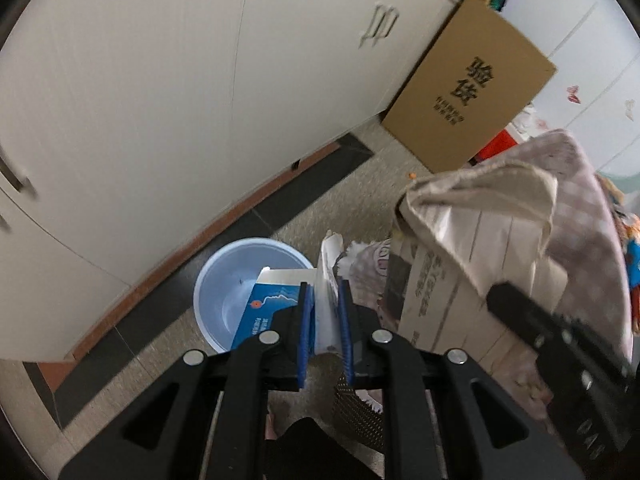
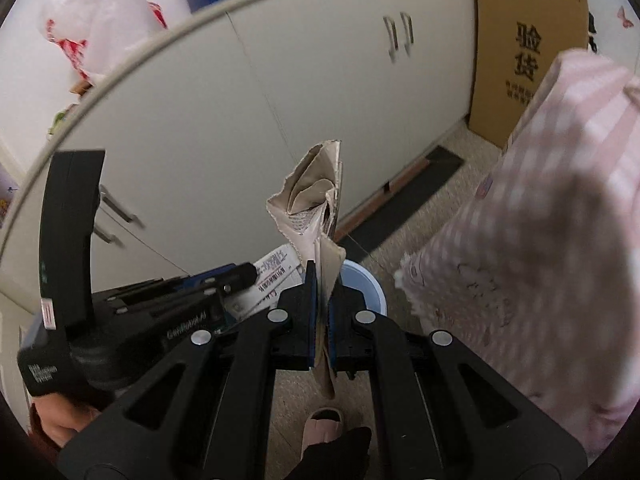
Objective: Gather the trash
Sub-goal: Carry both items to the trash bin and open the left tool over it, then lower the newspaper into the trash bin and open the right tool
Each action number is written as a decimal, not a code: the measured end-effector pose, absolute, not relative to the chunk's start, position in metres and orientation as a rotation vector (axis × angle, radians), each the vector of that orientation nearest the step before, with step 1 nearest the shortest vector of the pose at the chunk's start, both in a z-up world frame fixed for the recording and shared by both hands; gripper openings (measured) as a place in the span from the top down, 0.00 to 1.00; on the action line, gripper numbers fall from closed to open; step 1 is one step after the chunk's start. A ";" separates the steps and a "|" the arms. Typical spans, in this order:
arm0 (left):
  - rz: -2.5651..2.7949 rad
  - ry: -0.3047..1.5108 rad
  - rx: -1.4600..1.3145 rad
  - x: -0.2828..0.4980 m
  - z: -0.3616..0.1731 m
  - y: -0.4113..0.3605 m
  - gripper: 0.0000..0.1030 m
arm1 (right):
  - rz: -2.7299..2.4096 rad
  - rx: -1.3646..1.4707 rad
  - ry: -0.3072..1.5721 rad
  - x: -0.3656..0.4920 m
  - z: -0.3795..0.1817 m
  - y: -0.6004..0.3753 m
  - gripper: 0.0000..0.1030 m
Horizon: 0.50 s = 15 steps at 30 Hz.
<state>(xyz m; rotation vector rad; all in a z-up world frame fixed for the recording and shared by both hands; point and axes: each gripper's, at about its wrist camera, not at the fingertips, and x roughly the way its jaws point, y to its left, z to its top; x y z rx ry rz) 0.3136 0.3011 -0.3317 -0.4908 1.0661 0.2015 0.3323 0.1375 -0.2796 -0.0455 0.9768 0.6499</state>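
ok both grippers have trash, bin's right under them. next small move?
Probably lower a bit further, then open. The left gripper grips a blue-and-white carton, the right gripper torn brown paper, both over the pale blue bin.

White cabinet doors (image 1: 160,120) line the wall – a printed cardboard box (image 1: 468,92) leans against them. Pink checked cloth (image 2: 552,216) drapes over a carton (image 1: 448,300); a slipper (image 2: 324,424) shows below.

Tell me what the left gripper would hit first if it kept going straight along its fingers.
Probably the light blue bin on the floor: the left gripper, shut on a blue-and-white carton, points down toward its rim. Depth is unclear.
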 end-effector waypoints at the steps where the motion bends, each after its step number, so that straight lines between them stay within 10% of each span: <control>1: 0.213 1.072 -0.506 0.318 -0.337 0.303 0.86 | 0.644 -0.047 0.987 0.334 -0.286 0.139 0.96; 6: 0.258 1.101 -0.557 0.320 -0.364 0.313 0.48 | 0.631 -0.040 1.036 0.344 -0.308 0.146 0.96; 15: 0.348 1.103 -0.532 0.300 -0.366 0.321 0.37 | 0.652 -0.028 1.093 0.346 -0.327 0.161 0.96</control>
